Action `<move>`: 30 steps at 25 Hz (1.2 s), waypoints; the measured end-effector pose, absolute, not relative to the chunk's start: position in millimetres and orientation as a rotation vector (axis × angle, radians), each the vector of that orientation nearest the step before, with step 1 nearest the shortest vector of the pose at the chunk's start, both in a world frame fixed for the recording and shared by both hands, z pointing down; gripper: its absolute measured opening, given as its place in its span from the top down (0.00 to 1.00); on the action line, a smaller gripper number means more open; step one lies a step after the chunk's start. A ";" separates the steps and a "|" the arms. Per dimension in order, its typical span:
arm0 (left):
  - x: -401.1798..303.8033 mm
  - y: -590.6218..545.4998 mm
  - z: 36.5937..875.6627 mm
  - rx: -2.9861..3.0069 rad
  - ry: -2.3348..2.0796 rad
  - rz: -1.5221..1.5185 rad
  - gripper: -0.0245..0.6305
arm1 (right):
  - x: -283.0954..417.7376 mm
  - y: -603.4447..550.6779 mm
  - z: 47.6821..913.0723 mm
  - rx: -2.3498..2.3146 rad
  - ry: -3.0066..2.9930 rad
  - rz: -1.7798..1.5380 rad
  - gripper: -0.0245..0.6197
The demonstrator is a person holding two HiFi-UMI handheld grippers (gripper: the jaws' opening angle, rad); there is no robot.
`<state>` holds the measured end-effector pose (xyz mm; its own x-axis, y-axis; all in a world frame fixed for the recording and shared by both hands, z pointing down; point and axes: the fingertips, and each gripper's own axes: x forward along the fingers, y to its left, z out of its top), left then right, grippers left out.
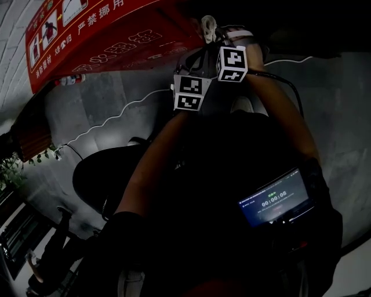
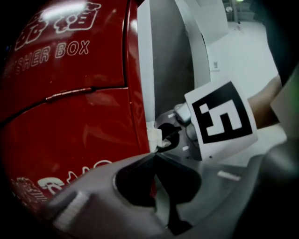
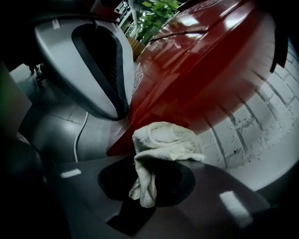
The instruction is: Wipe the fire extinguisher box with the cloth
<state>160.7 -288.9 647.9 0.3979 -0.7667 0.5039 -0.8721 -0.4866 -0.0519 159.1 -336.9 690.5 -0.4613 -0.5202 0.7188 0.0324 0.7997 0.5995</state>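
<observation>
a: fire extinguisher box (image 1: 98, 40) on your feeds? start at the tools.

b: yes. my right tool (image 3: 152, 162) has its jaws clamped on the cloth (image 3: 161, 142), a white towelling wad bunched over the tips with one tail hanging down. my left tool (image 2: 156, 155) is closed tip to tip, with nothing between the jaws.

a: where's the cloth against the box?

b: right at the edge of the glossy red panel. from the left tool's camera i see a white scrap of it against the box's side edge, just past my closed tips. the right tool's marker cube (image 2: 219, 119) is just beside that. from the head camera both tools sit close together at the box's lower border, with both arms stretched forward.

a: and round about?

b: the red box is next to a white brick wall (image 3: 261, 126). a grey floor (image 1: 336, 116) lies below, with a white cable (image 1: 116, 116) trailing over it. a leafy plant (image 3: 159, 14) shows beyond the box.
</observation>
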 end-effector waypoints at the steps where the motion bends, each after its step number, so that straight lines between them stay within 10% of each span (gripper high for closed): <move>1: 160.4 -287.8 650.7 2.433 -1.447 0.703 0.96 | 159.3 -337.0 696.2 0.357 -1.941 -0.677 0.85; 30: 138.1 -274.7 672.2 2.400 -1.415 0.722 0.96 | 182.1 -331.5 778.8 0.429 -1.844 -0.425 0.83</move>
<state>138.1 -274.7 672.2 0.4015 -0.7406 0.5389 -0.8710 -0.4906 -0.0251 182.1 -331.5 778.8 -0.2949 -0.4902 0.8202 -0.0814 0.8682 0.4896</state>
